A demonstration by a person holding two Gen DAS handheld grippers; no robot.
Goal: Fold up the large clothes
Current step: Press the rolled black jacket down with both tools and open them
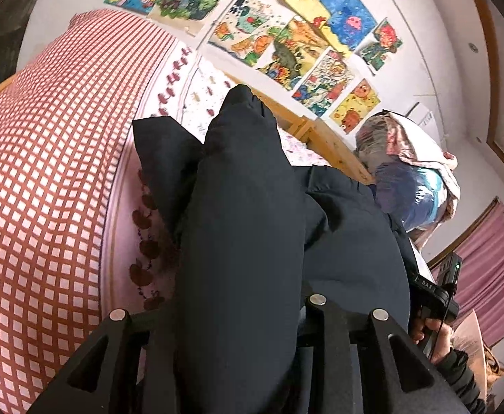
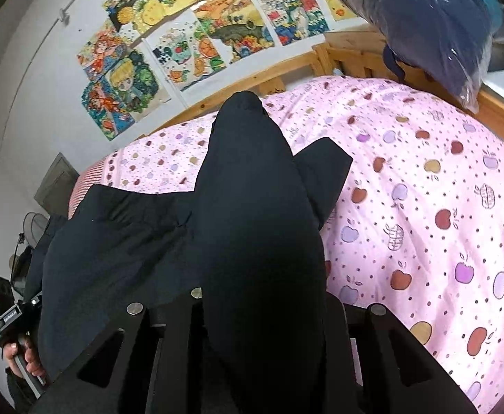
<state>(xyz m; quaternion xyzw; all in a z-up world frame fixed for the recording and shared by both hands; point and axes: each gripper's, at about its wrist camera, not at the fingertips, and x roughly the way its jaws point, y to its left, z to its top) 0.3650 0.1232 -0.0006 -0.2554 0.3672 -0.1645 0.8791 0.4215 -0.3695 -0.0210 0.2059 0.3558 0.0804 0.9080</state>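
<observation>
1. Left wrist view: the left gripper (image 1: 241,310) is clamped on a thick fold of the dark garment (image 1: 245,207), which bulges up between its jaws and hides the fingertips.
2. The garment runs forward from the jaws to a blunt tip near the wooden bed frame (image 1: 334,145), with another flap of it spread to the left and a rounded mass of it to the right.
3. Under and left of the garment lies a red checked quilt (image 1: 45,172), and beyond it the pink sheet (image 1: 196,86).
4. Drawings (image 1: 286,34) cover the wall behind; a plastic-wrapped bundle (image 1: 400,186) sits at the end of the bed.
5. At the right edge the right hand (image 1: 431,338) grips the handle of the other tool.
6. Right wrist view: the right gripper (image 2: 262,314) is likewise clamped on a fold of the garment (image 2: 258,224), the cloth filling the gap between its jaws and covering the tips.
7. The garment lies on the pink apple-print sheet (image 2: 424,207), with a wide flap spread to the left and a small corner poking out to the right.
8. The bed frame (image 2: 352,58), the drawings (image 2: 183,41) and the bundle (image 2: 434,17) stand behind.
9. At lower left the left hand (image 2: 27,358) holds its tool's handle, just beside the garment's edge.
</observation>
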